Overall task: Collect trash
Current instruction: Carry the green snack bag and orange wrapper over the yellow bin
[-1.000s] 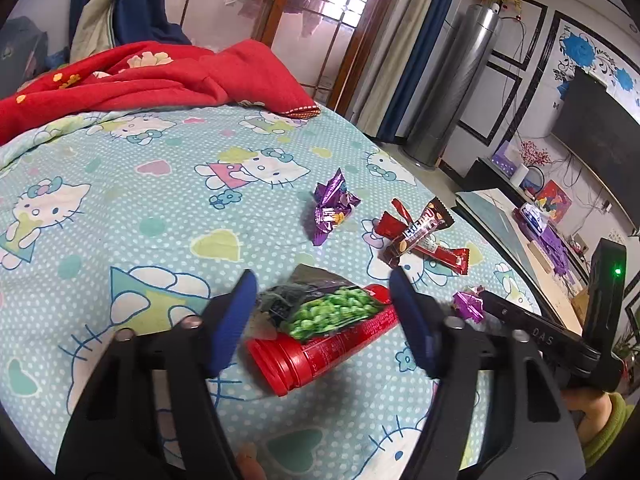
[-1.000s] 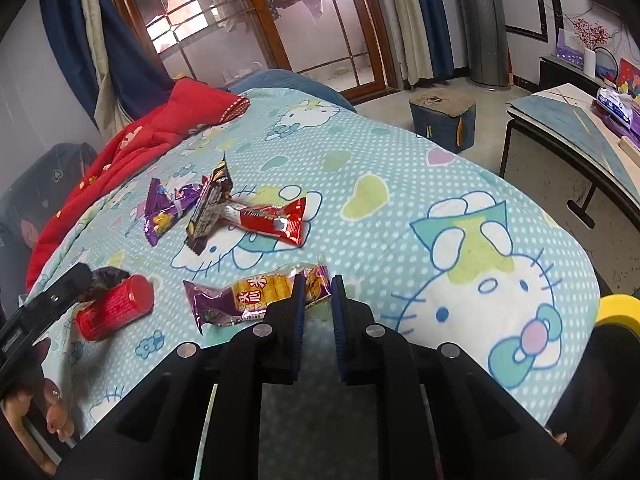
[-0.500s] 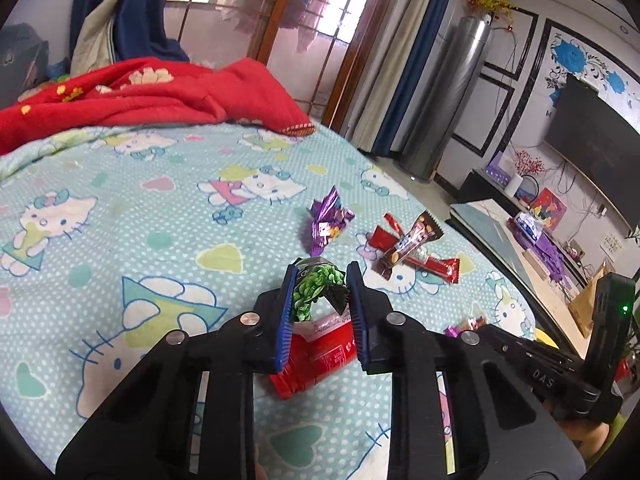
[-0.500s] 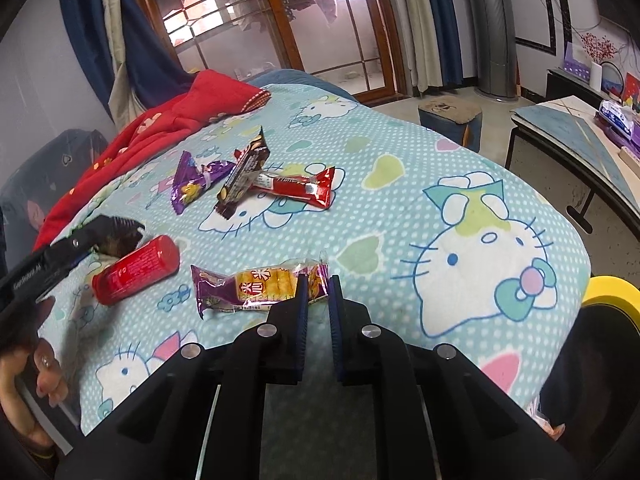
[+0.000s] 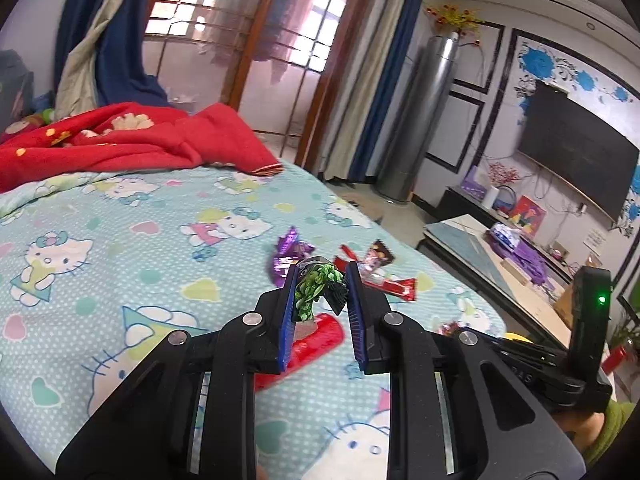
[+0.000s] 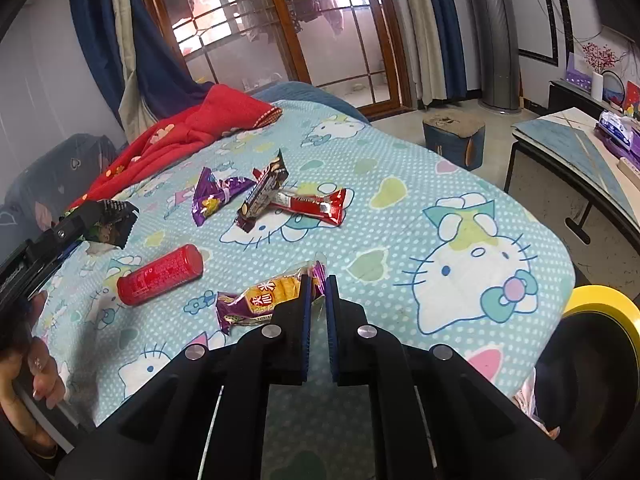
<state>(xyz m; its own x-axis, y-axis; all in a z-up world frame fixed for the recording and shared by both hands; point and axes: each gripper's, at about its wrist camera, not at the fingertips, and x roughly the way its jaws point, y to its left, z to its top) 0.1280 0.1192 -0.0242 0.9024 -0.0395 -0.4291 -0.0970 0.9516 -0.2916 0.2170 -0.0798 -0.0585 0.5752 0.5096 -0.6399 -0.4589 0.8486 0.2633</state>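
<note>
My left gripper (image 5: 320, 276) is shut on a green pea snack bag (image 5: 314, 290) and holds it above the bed; the bag also shows in the right wrist view (image 6: 110, 222). A red tube (image 6: 160, 275) lies on the sheet below it (image 5: 308, 346). My right gripper (image 6: 316, 280) is shut on the clear end of a purple-and-yellow cracker wrapper (image 6: 262, 300), lifted slightly off the bed. A purple wrapper (image 6: 214, 196), a brown bar wrapper (image 6: 262, 194) and a red bar wrapper (image 6: 314, 206) lie further back.
The bed has a light blue cartoon-cat sheet (image 6: 460, 240) and a red blanket (image 5: 132, 140) at its far side. A yellow-rimmed bin (image 6: 596, 312) stands by the bed's right edge. A low table (image 6: 576, 148) and a stool (image 6: 454, 136) stand on the floor beyond.
My left gripper closed on the green snack bag and lifted it off the red tube. My right gripper stayed shut on the cracker wrapper and rose a little with it.
</note>
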